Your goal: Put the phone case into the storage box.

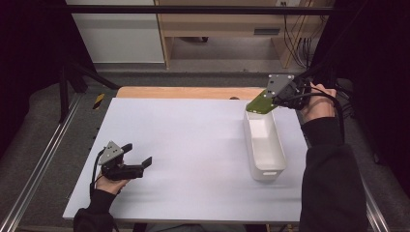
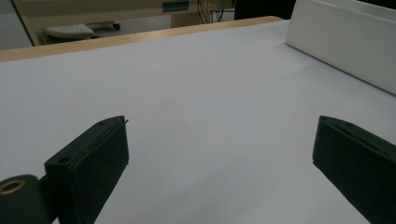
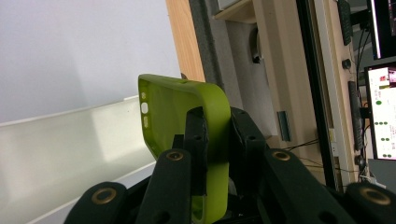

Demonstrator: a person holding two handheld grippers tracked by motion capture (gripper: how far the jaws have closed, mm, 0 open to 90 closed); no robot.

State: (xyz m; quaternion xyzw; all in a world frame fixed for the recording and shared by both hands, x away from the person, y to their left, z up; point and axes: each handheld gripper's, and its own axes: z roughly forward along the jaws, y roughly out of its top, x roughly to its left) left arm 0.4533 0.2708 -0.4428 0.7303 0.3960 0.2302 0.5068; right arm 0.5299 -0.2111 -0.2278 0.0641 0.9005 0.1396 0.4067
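A green phone case [image 1: 259,104] hangs in the air above the far end of a long white bin [image 1: 263,140]. My right gripper [image 1: 276,100] is shut on its edge. The right gripper view shows the case [image 3: 187,116] pinched between the two black jaws, with the bin's inner wall [image 3: 60,144] below and to the left. At the table's near left, my left gripper [image 1: 138,155] is held just above the surface. Its jaws stand wide open with nothing between them; the left gripper view shows bare table under the gripper [image 2: 219,149].
The white tabletop [image 1: 183,145] has a wooden strip [image 1: 188,92] along its far edge. The bin's side wall [image 2: 345,44] shows at the upper right of the left gripper view. Desks, cables and monitors [image 3: 380,112] stand beyond the table.
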